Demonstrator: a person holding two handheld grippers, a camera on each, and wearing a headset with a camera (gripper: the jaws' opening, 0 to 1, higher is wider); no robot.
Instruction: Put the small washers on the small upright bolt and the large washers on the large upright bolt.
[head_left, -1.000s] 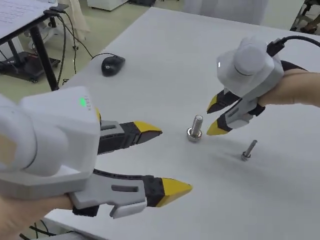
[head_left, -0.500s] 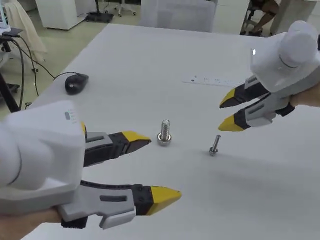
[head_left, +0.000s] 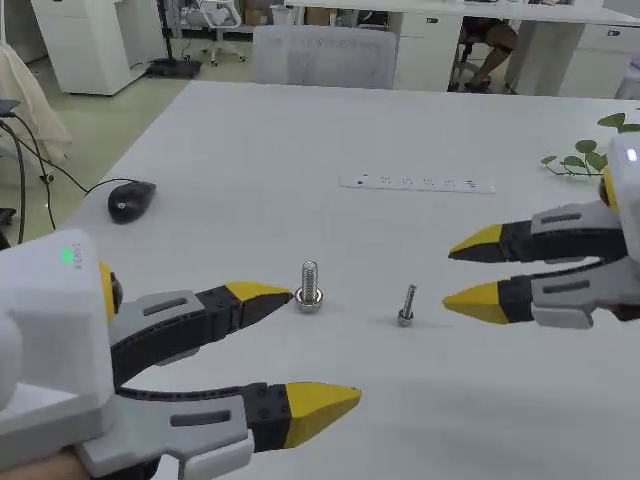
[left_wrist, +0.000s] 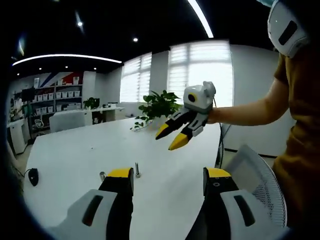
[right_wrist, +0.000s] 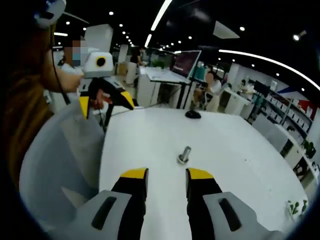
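Observation:
The large bolt (head_left: 309, 287) stands upright mid-table with a wider ring at its base. The small bolt (head_left: 407, 305) stands upright to its right. My left gripper (head_left: 300, 348) is open and holds nothing; its upper fingertip is just left of the large bolt. My right gripper (head_left: 458, 273) is open with a narrower gap, also holding nothing, a little right of the small bolt. The left gripper view has its own jaws (left_wrist: 169, 175), the small bolt (left_wrist: 137, 170) and the right gripper (left_wrist: 169, 140). The right gripper view looks past its own jaws (right_wrist: 167, 175) at the large bolt (right_wrist: 184, 155).
A black mouse (head_left: 130, 200) lies at the table's left edge. A white power strip (head_left: 417, 183) lies farther back, and plant leaves (head_left: 585, 160) are at the far right. A grey chair (head_left: 320, 55) stands behind the white table (head_left: 250, 150).
My right gripper has drawn back from beside the large bolt to the right of the small bolt, still open. The head camera has tilted up. The left gripper stays open.

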